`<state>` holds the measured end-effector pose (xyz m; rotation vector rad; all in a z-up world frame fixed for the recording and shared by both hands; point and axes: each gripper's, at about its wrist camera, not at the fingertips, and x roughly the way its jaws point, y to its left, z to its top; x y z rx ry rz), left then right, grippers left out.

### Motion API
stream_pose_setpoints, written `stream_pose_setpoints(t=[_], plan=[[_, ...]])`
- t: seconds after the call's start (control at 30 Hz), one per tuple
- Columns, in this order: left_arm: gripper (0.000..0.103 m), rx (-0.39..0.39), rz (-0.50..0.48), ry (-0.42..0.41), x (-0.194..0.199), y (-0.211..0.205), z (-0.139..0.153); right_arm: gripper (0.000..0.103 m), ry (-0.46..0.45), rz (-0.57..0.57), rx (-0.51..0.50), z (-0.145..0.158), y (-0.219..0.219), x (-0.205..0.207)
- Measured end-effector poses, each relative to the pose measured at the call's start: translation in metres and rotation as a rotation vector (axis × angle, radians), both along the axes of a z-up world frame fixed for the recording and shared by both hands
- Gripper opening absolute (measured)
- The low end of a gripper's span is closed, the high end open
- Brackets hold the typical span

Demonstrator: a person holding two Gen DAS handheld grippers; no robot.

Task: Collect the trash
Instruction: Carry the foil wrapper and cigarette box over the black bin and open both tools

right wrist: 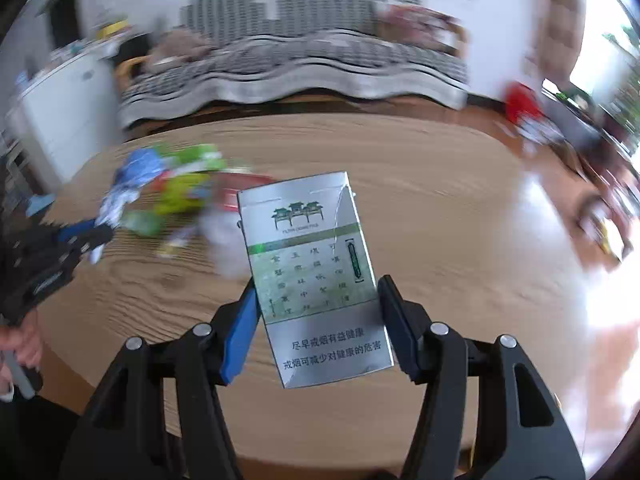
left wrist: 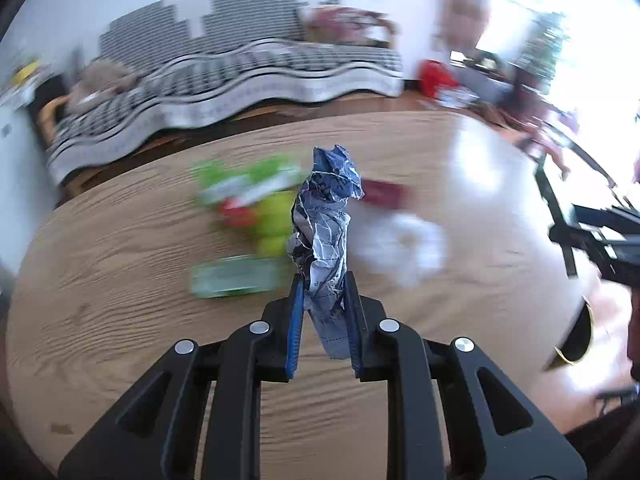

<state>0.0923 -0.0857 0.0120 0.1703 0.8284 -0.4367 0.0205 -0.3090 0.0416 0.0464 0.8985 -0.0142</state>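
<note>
My left gripper [left wrist: 322, 280] is shut on a crumpled blue-and-white paper wrapper [left wrist: 326, 216] and holds it above the wooden table [left wrist: 120, 280]. My right gripper [right wrist: 316, 284] is shut on a silver and green cigarette pack [right wrist: 316, 280], held above the table [right wrist: 460, 240]. Blurred trash lies on the table: a green and yellow wrapper [left wrist: 256, 196], a green packet [left wrist: 234, 278], a red pack [left wrist: 384, 192] and white crumpled tissue [left wrist: 404, 248]. The pile also shows in the right wrist view [right wrist: 180, 192]. The left gripper with its paper shows at the left of the right wrist view [right wrist: 100, 232].
A sofa with a grey striped cover [left wrist: 224, 72] stands beyond the table. A red object [left wrist: 434, 74] and clutter lie on the floor at the right. The right gripper's black frame [left wrist: 600, 236] shows at the right edge of the left wrist view. A white cabinet [right wrist: 60, 96] stands left.
</note>
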Motion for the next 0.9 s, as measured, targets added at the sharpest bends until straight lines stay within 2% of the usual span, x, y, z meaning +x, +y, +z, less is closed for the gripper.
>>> stream_pose_setpoints(t=[0.2, 0.33, 0.5, 0.57, 0.7, 0.8, 0.9], plan=[[0.019, -0.038, -0.219, 0.002, -0.040, -0.110, -0.003, 0.058, 0.036, -0.275, 0.023, 0.007, -0.130, -0.073], [0.019, -0.091, -0.380, 0.034, -0.076, -0.192, -0.006, 0.058, 0.027, -0.427, 0.063, 0.010, -0.198, -0.129], [0.019, -0.107, -0.535, 0.078, -0.120, -0.268, -0.024, 0.058, 0.069, -0.589, 0.080, -0.007, -0.275, -0.198], [0.019, -0.093, -0.598, 0.107, -0.141, -0.298, -0.039, 0.058, 0.090, -0.615, 0.087, -0.019, -0.293, -0.215], [0.019, -0.063, -0.659, 0.140, -0.165, -0.336, -0.063, 0.058, 0.161, -0.648, 0.107, -0.049, -0.325, -0.243], [0.019, -0.057, -0.689, 0.190, -0.179, -0.363, -0.083, 0.058, 0.190, -0.654, 0.148, -0.063, -0.342, -0.245], [0.019, -0.042, -0.706, 0.212, -0.177, -0.379, -0.094, 0.058, 0.199, -0.650, 0.165, -0.069, -0.348, -0.242]])
